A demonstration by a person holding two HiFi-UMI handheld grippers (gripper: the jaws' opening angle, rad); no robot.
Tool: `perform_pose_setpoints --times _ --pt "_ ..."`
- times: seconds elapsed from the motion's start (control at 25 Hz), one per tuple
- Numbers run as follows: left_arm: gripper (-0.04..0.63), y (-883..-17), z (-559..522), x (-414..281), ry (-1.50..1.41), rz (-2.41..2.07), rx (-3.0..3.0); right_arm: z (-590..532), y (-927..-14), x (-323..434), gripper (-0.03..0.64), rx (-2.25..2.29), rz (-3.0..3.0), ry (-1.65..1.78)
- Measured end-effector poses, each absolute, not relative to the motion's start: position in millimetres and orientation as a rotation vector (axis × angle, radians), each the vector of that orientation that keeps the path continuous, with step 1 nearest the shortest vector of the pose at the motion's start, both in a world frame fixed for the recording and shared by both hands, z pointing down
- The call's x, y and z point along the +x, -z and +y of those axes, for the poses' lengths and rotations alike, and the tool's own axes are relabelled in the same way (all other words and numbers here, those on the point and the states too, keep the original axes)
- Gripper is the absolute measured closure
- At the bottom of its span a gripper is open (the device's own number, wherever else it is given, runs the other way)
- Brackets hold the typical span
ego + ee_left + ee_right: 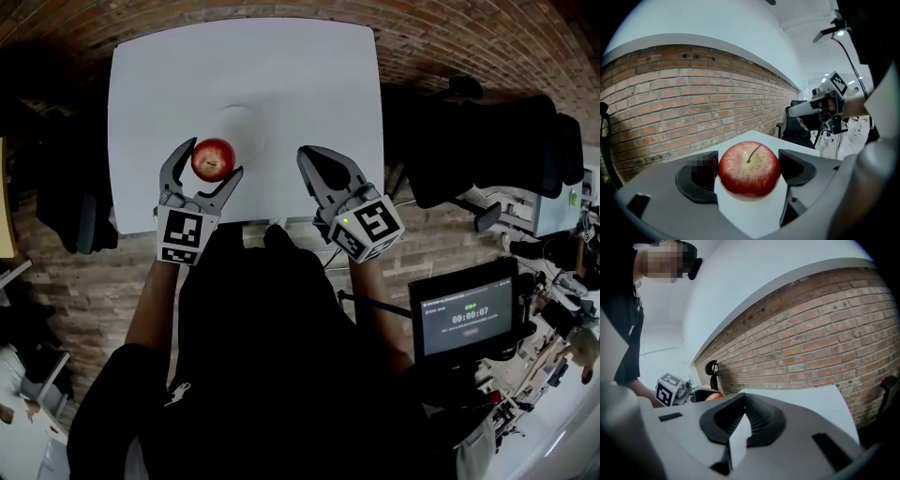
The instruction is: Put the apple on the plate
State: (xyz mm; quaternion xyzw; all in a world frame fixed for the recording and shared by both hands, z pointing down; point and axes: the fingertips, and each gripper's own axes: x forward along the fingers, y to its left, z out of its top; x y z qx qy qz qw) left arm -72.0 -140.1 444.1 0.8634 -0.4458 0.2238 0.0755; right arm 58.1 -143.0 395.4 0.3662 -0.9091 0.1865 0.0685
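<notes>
The left gripper (213, 158) is pinching the apple (749, 168): in the left gripper view one dark pad touches the fruit at its 9 o'clock side and the other at its 3 o'clock side, with the stem pointing up. In the head view the apple is over the white table (150, 94), near the front edge. The plate (260, 128) is also white and shows only as a faint round rim, so I judge that the apple is at about 8 o'clock of the plate, at its border. Whether the fruit rests on something or is lifted, I cannot tell.

The right gripper (315, 166) is at 3 o'clock of the apple, well apart from it. Its jaws are pressed together and there is nothing between them.

The apple is probably firm, moderately heavy and smooth, so it can roll or slip. The present hold across the widest part seems good to me. Too strong pressure may bruise the skin.
</notes>
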Motion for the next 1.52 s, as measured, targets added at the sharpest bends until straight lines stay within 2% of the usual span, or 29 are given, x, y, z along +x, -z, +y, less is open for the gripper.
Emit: perform_pose_setpoints --times 0.84,1.52 --pt "0.19 -528 -166 -66 -0.783 -1.058 2.69 -116 -433 76 0.614 1.378 -2.52 -0.678" --pt "0.19 -553 -184 -48 -0.824 -0.998 2.713 -98 -439 88 0.614 1.469 -2.461 -0.785"
